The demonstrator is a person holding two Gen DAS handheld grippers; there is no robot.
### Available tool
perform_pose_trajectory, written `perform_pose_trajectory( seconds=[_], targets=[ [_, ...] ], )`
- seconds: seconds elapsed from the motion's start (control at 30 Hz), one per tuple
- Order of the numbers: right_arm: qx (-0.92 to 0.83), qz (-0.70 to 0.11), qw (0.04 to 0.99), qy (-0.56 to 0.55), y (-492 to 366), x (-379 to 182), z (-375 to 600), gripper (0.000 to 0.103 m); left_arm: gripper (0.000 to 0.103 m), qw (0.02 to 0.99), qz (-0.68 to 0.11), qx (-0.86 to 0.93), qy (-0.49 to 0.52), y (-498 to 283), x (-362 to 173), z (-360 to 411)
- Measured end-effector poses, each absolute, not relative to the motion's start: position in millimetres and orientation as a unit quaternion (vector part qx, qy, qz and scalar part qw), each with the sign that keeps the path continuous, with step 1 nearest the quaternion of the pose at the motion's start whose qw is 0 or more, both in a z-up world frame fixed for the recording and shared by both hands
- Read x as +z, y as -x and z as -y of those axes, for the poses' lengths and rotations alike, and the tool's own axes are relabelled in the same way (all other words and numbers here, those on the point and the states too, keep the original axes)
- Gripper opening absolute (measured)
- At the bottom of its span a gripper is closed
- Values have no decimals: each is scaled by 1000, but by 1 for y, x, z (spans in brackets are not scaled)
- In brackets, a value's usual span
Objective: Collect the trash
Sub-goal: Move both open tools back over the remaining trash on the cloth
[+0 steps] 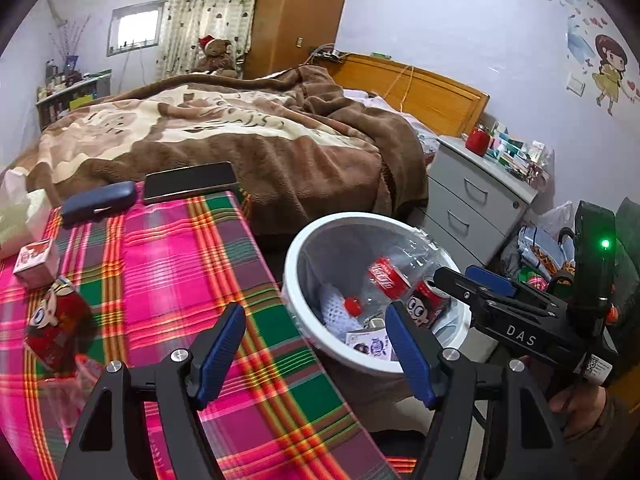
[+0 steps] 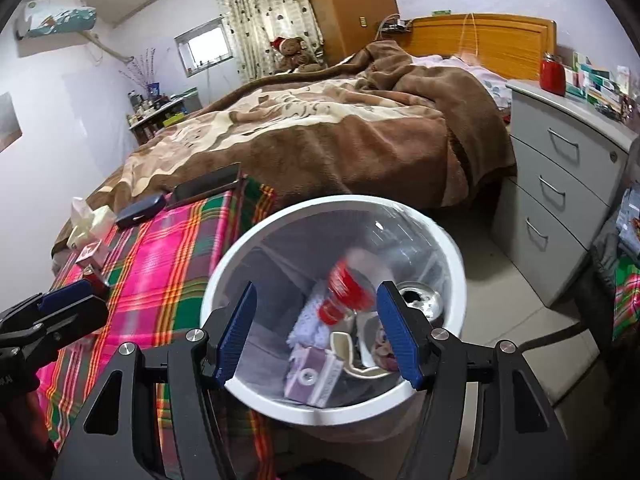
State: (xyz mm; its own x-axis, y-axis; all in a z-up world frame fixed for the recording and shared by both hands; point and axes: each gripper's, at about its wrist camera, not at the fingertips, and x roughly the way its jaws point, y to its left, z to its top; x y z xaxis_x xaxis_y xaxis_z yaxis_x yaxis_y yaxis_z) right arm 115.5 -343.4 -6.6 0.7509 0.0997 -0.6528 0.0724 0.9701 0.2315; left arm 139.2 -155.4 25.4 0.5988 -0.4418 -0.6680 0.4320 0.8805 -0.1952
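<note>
A clear Coca-Cola bottle [image 2: 347, 294] lay blurred inside the white bin [image 2: 240, 256], beside a can [image 2: 421, 300] and a purple carton [image 2: 310, 378]. Your right gripper [image 2: 316, 330] hung over the bin, jaws wide and empty. Your left gripper [image 1: 314, 356] gaped, empty, above the plaid table edge [image 1: 180, 264]; far left, a red wrapper [image 1: 56, 320] waited.

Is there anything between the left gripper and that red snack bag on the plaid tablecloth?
Nothing visible blocks it. The left gripper is open and empty over the plaid tablecloth, and the red snack bag lies off to its left with only bare cloth between. The small carton sits beyond the bag.
</note>
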Motion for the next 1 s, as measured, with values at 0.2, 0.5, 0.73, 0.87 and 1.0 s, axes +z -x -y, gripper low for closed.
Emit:
perform_pose_trajectory(
  seconds=[0.2, 0.5, 0.73, 0.87, 1.0],
  targets=[
    [23, -346, 930, -120, -114, -3, 326, 64, 72, 903, -371, -217, 13, -133, 26, 128],
    [51, -336, 933, -114, -116, -1, 297, 64, 72, 917, -361, -169, 17, -122, 26, 83],
    [90, -335, 933, -100, -120, -1, 266, 64, 72, 926, -356, -125, 32, -114, 25, 39],
    [113, -338, 930, -90, -123, -5, 246, 64, 72, 927, -361, -95, 42, -111, 18, 10],
    [133, -349, 924, -84, -128, -11, 227, 64, 72, 924, -372, -70, 51, -111, 7, -15]
  ],
)
